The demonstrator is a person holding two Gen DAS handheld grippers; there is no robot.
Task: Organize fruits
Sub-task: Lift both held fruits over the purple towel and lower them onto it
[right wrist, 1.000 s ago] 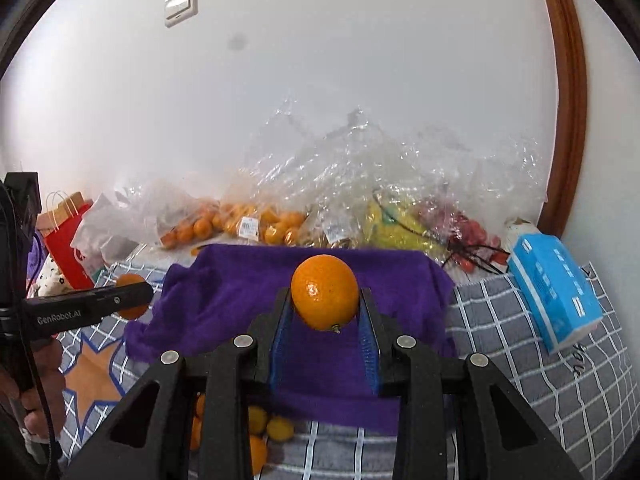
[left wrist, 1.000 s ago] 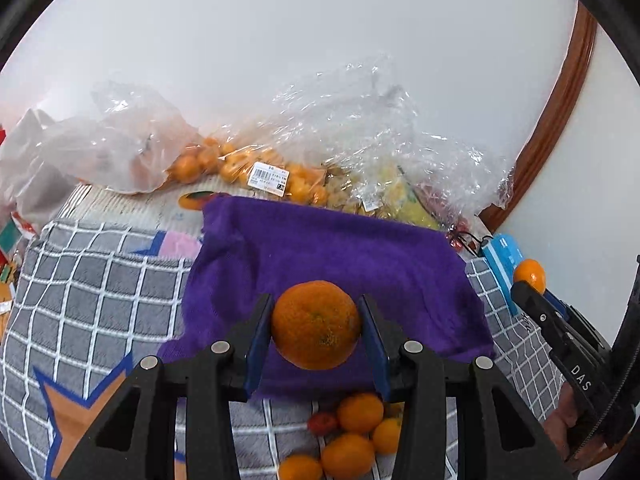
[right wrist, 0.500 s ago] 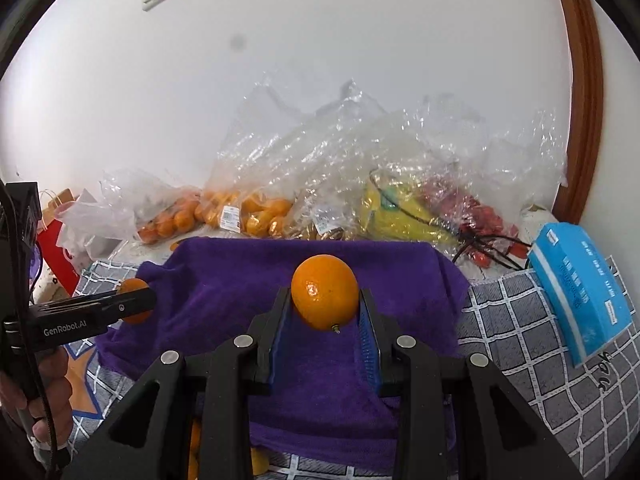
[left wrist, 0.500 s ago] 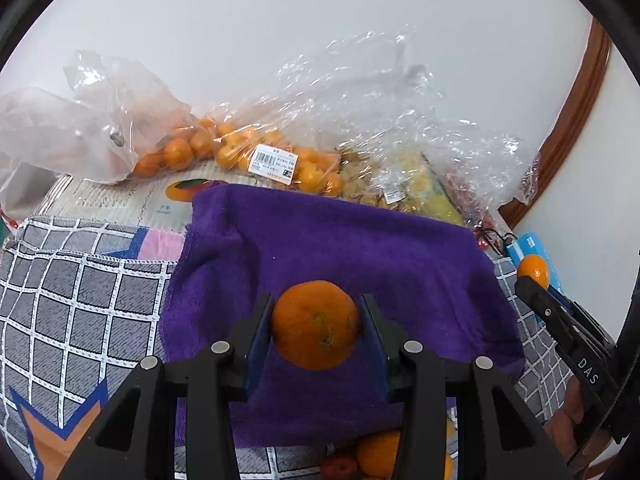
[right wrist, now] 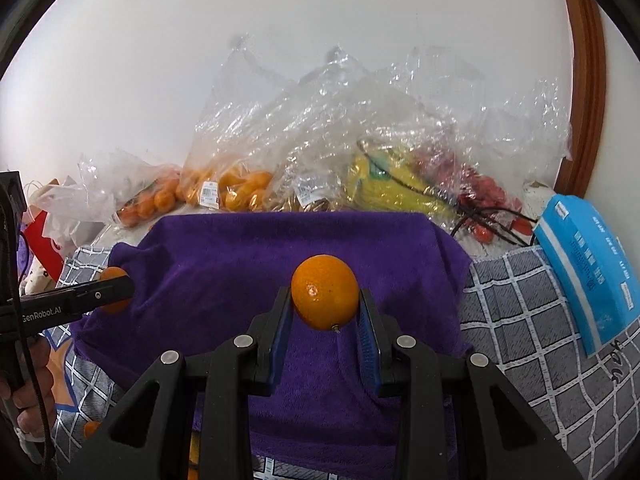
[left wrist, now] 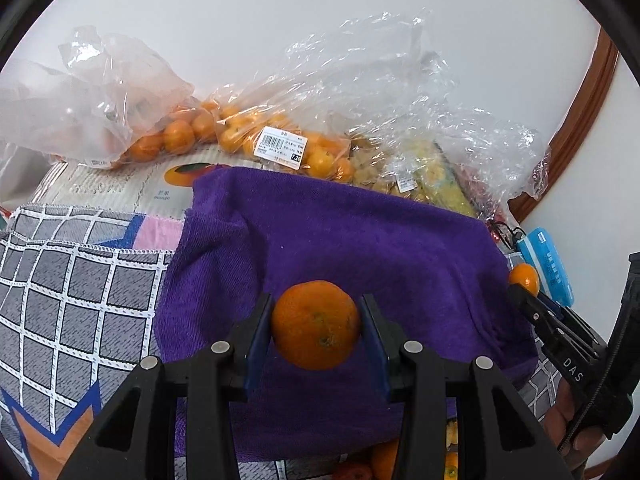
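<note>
Holding one fruit per tool over purple terry towel [left wrist: 360, 240]. Left gripper [left wrist: 316, 334] clenched on dull round orange mandarin [left wrist: 316, 330]; right gripper [right wrist: 325, 320] clenched on glossy oval orange citrus [right wrist: 325, 292]. Risk: citrus sits high on pads, may slip; released fruit may roll off towel onto grey checked cloth [right wrist: 532, 320].

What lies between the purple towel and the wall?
Clear bags of fruit: oranges, bananas and red fruit behind the towel, clearest in the right wrist view.
</note>
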